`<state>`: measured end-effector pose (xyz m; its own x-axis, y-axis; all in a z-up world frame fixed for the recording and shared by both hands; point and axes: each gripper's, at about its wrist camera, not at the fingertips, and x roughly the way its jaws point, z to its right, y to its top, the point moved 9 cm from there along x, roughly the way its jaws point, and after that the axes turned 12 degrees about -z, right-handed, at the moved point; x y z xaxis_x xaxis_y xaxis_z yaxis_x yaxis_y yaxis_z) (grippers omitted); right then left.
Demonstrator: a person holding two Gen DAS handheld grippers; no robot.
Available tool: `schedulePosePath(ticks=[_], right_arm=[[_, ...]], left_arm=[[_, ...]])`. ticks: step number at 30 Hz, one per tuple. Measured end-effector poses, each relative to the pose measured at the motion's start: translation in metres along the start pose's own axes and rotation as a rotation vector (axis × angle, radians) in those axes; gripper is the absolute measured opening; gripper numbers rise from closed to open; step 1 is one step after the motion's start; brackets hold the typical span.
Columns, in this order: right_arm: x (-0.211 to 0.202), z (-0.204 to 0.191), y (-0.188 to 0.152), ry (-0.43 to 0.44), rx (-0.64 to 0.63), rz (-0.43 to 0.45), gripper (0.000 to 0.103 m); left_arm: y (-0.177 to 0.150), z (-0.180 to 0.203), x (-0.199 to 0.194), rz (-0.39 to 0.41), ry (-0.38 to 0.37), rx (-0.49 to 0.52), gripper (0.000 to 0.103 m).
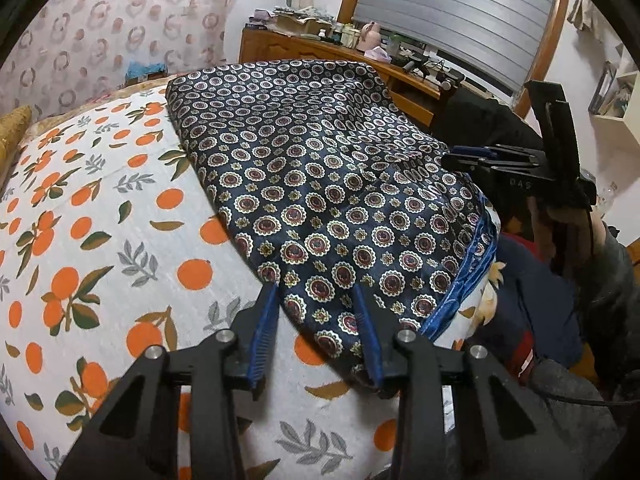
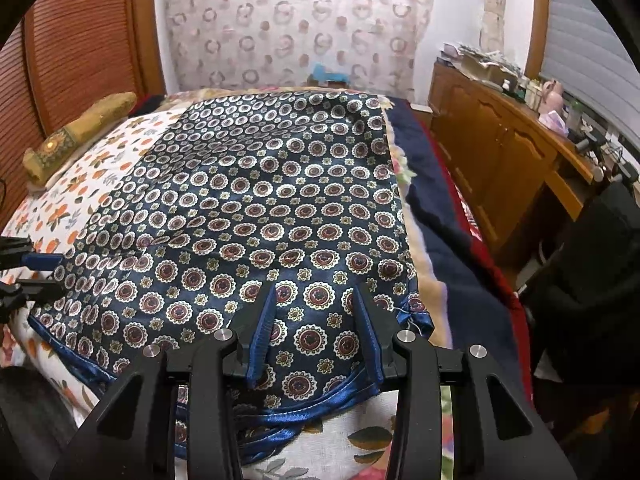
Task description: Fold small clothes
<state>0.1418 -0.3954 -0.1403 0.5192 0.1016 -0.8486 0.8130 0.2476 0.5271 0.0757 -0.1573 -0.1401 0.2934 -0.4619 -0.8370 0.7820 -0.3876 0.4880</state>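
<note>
The left tool (image 1: 316,292) stands wide, with its blue pads (image 1: 262,336) apart and nothing between them. Its two fingertips sit at the near corner of the garment (image 1: 320,184); I cannot tell if they touch the cloth. The right tool (image 2: 316,292) is also wide and holds nothing, and it hangs just over the near hem of the same garment (image 2: 256,208).

In the left view the right tool (image 1: 480,156) shows at 3 o'clock, at the right edge of the cloth. In the right view the left tool (image 2: 36,264) shows at 9 o'clock, at the left edge.

The garment is dark blue satin with round medallions and a bright blue trim (image 2: 320,408) along the near hem. It lies spread flat on the bed, on a white sheet (image 1: 100,208) with oranges and leaves. In the right view a yellow pillow (image 2: 80,132) lies at 10 o'clock, well apart from the garment. A wooden cabinet (image 2: 492,168) with small clutter on top stands at 2 o'clock, beside the bed.
</note>
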Motion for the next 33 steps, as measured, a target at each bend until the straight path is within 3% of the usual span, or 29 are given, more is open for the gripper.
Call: schedulePosePath(ticks=[16, 20, 27, 33], right_arm=[[-0.004, -0.021, 0.001, 0.017, -0.033, 0.01, 0.04], [-0.005, -0.026, 0.002, 0.026, -0.041, 0.013, 0.041], [-0.012, -0.036, 0.002, 0.047, -0.057, 0.024, 0.041], [-0.028, -0.055, 0.004, 0.096, -0.094, 0.049, 0.05]], left_arm=[[-0.009, 0.0, -0.003, -0.009, 0.025, 0.005, 0.037], [-0.009, 0.009, 0.0, -0.019, 0.03, 0.045, 0.003], [0.019, 0.015, -0.028, 0.084, 0.014, 0.055, 0.0], [0.058, 0.004, -0.047, 0.153, 0.017, 0.035, 0.0]])
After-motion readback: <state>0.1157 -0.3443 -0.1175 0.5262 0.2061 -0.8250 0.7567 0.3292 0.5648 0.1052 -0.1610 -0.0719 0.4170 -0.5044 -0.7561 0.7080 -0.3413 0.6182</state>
